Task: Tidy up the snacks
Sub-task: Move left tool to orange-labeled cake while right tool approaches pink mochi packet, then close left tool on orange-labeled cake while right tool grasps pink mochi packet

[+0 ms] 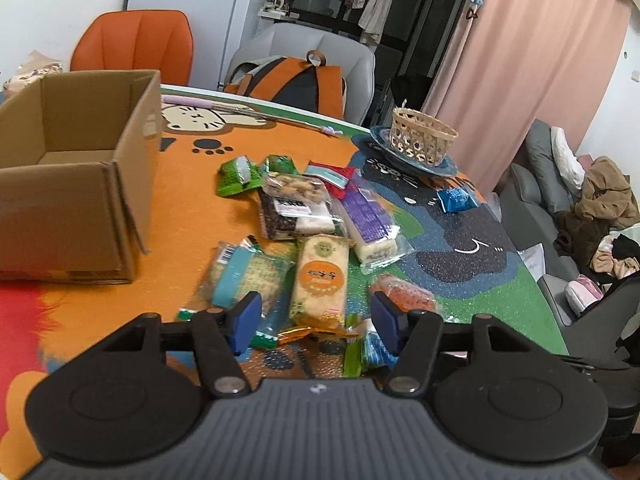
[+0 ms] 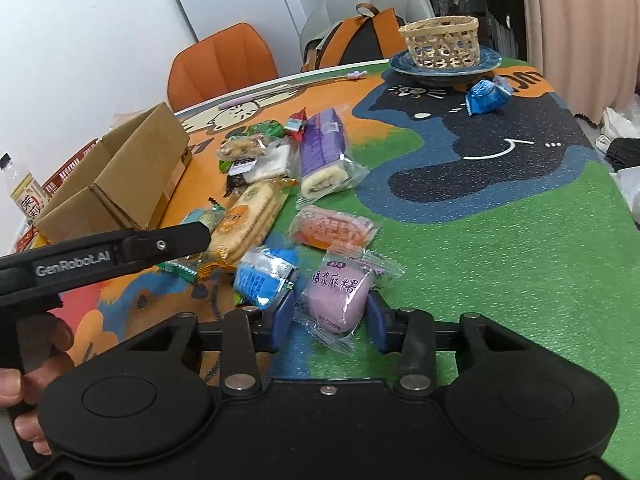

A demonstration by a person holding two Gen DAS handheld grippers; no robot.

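Several wrapped snacks lie in a loose pile on the colourful mat. My left gripper [image 1: 316, 322] is open, its blue pads either side of an orange-labelled cracker pack [image 1: 320, 280], above the table. My right gripper [image 2: 331, 316] is open around a purple mochi packet [image 2: 338, 294] that lies on the mat; the pads do not press it. A blue packet [image 2: 262, 276] and an orange packet [image 2: 330, 227] lie beside it. The empty cardboard box [image 1: 76, 172] stands open at the left. The left gripper's body [image 2: 100, 256] shows in the right wrist view.
A woven basket [image 1: 422, 136] sits on a blue plate [image 1: 444, 166] at the far right of the table, a blue packet [image 1: 456, 198] near it. Chairs and a backpack [image 1: 296, 80] stand behind the table. A bottle [image 2: 24, 196] stands at the far left.
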